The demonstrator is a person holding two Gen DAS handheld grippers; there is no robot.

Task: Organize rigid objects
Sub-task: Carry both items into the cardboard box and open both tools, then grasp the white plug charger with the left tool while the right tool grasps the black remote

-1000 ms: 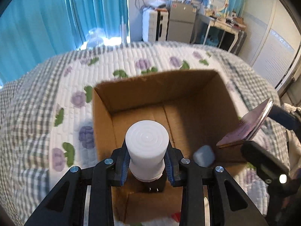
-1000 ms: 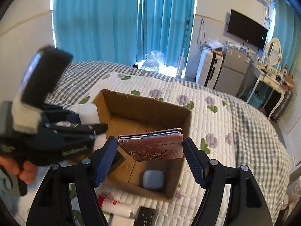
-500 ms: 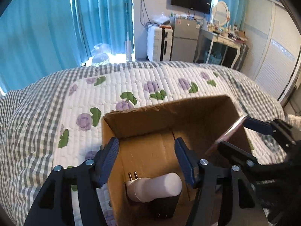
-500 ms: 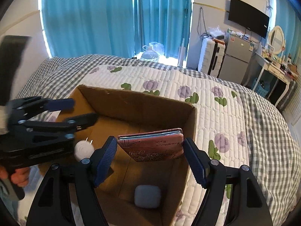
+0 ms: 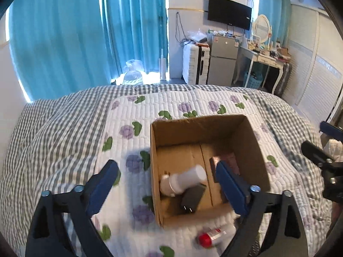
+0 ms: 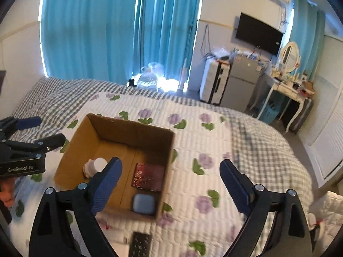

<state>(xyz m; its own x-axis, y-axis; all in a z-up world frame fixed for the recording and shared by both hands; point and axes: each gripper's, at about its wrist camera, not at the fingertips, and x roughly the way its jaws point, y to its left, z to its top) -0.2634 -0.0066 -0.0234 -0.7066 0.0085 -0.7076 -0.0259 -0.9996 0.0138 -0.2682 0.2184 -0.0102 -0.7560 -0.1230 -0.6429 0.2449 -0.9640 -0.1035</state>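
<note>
An open cardboard box sits on the quilted bed. Inside lie a white cylindrical plug adapter on its side, a black charger, a pink patterned wallet lying flat and a blue-grey case. My left gripper hovers above the box's near left side, its jaws opening and nothing held between them. My right gripper hangs above the box's right wall, its jaws also opening and holding nothing.
A red-capped bottle and a dark remote lie on the quilt in front of the box. A hand holds the left gripper. Teal curtains, a suitcase, a small fridge and a dressing table stand beyond the bed.
The left gripper let go of the white adapter, which now lies in the box. The right gripper released the pink wallet onto the box floor. Both grippers opened wide, rose and drew back.
</note>
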